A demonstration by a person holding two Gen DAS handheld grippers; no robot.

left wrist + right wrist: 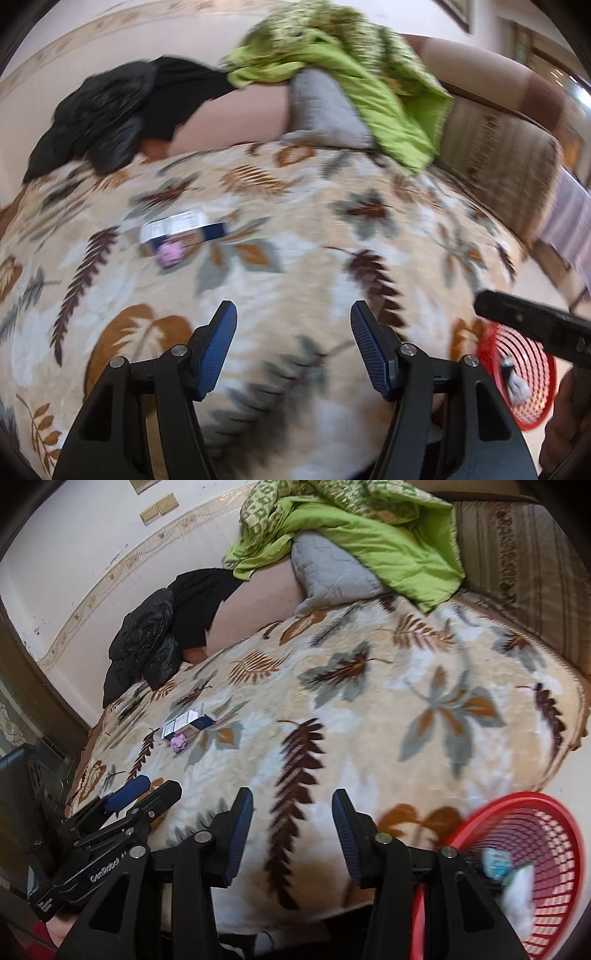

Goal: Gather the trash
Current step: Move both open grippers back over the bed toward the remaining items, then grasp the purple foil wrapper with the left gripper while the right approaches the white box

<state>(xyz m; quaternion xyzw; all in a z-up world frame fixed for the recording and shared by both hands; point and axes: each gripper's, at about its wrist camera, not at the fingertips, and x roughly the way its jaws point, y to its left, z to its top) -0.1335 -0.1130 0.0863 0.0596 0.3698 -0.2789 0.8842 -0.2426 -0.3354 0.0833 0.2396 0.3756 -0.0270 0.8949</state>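
Observation:
A white and dark blue small box (184,227) (188,722) lies on the leaf-patterned blanket (314,229) (351,701), with a crumpled purple wad (170,254) (179,743) touching its near side. My left gripper (293,347) is open and empty above the blanket's near part, well short of them. My right gripper (293,840) is open and empty at the bed's near edge. A red mesh basket (524,376) (532,853) holding white and blue trash stands on the floor at the right. The left gripper also shows in the right wrist view (144,794).
A black garment (110,114) (162,627), a grey pillow (325,107) (332,572) and a green quilt (351,74) (362,531) lie at the bed's far side. A brown striped headboard cushion (498,147) (524,572) stands at the right.

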